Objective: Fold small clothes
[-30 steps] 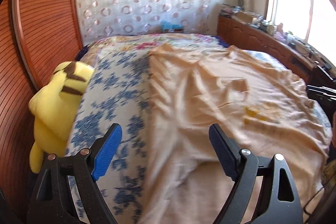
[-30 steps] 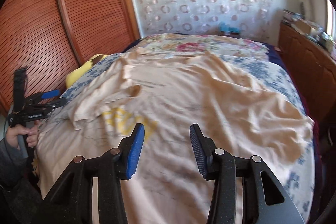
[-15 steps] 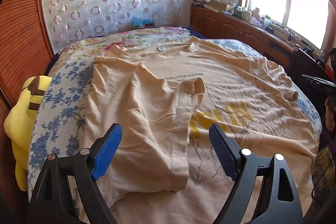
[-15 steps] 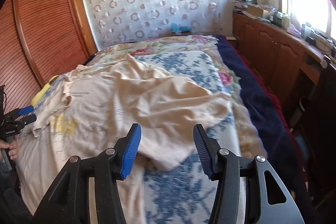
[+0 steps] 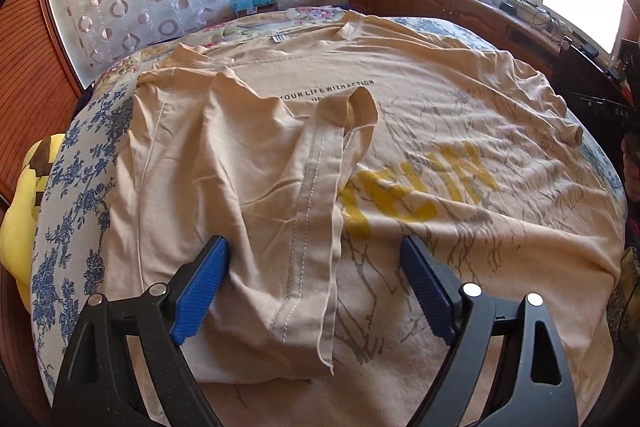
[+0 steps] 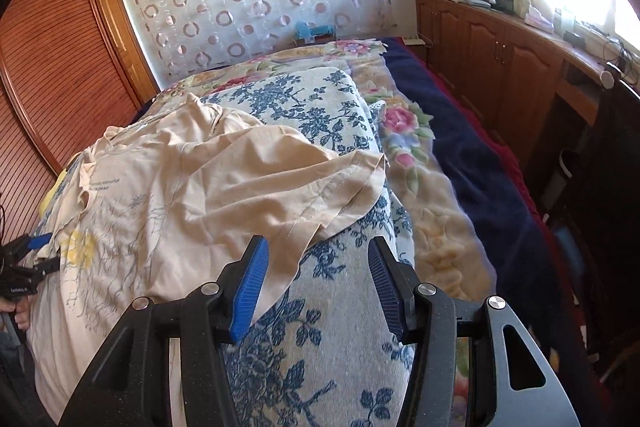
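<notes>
While the left gripper (image 5: 314, 283) gapes wide, still opening, over the folded-in sleeve (image 5: 256, 211) | right gripper (image 6: 316, 287) half open, holding nothing, above the blue flower quilt (image 6: 320, 347) | beige shirt (image 6: 180, 195) spread across the bed | yellow plush toy (image 5: 20, 223) far left | wooden cabinets (image 6: 500, 59) right.

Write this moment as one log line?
stage: folding begun | beige T-shirt: flat on bed, one sleeve folded inward | left gripper: opening, empty | right gripper: open, empty

Bed (image 6: 320, 367) open right of the shirt (image 6: 192, 187) (blue-flowered cover bare); cabinets (image 6: 500, 63) wall its far side
</notes>
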The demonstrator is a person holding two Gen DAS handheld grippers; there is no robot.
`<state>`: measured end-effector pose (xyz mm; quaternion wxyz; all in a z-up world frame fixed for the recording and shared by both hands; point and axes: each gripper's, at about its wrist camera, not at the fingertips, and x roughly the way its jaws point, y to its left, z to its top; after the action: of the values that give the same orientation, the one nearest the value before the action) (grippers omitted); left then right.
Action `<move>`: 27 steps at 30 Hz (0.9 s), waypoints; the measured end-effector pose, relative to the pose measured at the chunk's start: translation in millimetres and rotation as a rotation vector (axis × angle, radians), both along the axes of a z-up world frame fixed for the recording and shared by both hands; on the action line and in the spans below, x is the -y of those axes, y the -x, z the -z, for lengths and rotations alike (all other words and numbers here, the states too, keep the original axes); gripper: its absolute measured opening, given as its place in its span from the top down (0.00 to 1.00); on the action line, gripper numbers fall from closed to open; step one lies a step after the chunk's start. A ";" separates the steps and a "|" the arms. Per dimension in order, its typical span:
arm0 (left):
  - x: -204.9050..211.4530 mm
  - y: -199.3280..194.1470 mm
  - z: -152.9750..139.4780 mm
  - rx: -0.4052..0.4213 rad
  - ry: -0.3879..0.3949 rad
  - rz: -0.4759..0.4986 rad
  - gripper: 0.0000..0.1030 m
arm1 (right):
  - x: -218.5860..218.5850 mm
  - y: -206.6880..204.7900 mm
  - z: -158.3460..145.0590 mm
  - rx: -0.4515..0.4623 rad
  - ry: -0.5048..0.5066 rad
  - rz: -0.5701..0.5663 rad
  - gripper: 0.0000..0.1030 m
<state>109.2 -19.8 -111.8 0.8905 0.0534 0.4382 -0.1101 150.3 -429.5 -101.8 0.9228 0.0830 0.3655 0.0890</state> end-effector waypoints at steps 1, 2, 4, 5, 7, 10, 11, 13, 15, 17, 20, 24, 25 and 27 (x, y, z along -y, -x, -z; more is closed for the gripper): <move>-0.4 -0.2 0.3 -0.001 0.003 0.002 0.12 | 1.2 -5.1 0.5 -0.005 0.000 0.006 0.48; -0.2 -0.2 0.7 -0.002 0.004 0.006 0.11 | 1.0 -9.1 0.7 -0.008 0.001 0.009 0.48; 1.0 -0.4 1.7 -0.005 0.003 0.016 0.08 | 0.6 -14.0 0.0 -0.017 0.001 0.008 0.48; 2.0 -0.2 2.0 -0.006 -0.001 0.020 0.07 | 0.3 -17.9 -0.2 -0.022 0.001 0.009 0.48; 2.8 -1.1 2.5 -0.008 0.001 0.023 0.05 | -0.7 -25.5 1.6 -0.034 0.003 0.008 0.48; 4.0 -2.3 2.9 -0.011 -0.001 0.027 0.04 | 0.9 -36.5 3.2 -0.054 0.006 0.016 0.48; 3.8 -2.3 2.8 -0.011 0.000 0.027 0.04 | 1.6 -39.2 4.4 -0.060 0.002 0.016 0.48; 3.9 -2.1 2.7 -0.011 -0.003 0.027 0.04 | -0.7 -46.8 7.2 -0.074 -0.001 0.017 0.48; 3.3 -2.3 2.9 -0.012 0.001 0.027 0.04 | -1.6 -50.3 7.5 -0.078 0.010 0.021 0.48; 3.5 -1.3 2.8 -0.010 -0.003 0.027 0.03 | -3.4 -52.6 7.8 -0.079 0.029 0.020 0.52; 3.3 -2.3 2.8 -0.013 0.000 0.027 0.03 | -8.5 -54.3 8.3 -0.064 0.075 0.024 0.57; 2.8 -3.0 2.7 -0.013 0.002 0.029 0.03 | -13.2 -53.4 3.8 -0.036 0.146 0.050 0.80; 2.6 -3.0 2.6 -0.013 0.002 0.029 0.03 | -14.0 -52.8 3.0 -0.030 0.159 0.053 0.87; 2.8 -3.0 2.8 -0.014 0.002 0.029 0.03 | -15.3 -50.3 1.3 -0.015 0.168 0.051 0.92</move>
<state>112.2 -22.6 -114.5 0.8858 0.0581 0.4435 -0.1237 200.6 -414.1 -103.1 0.9257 0.0150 0.3765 0.0338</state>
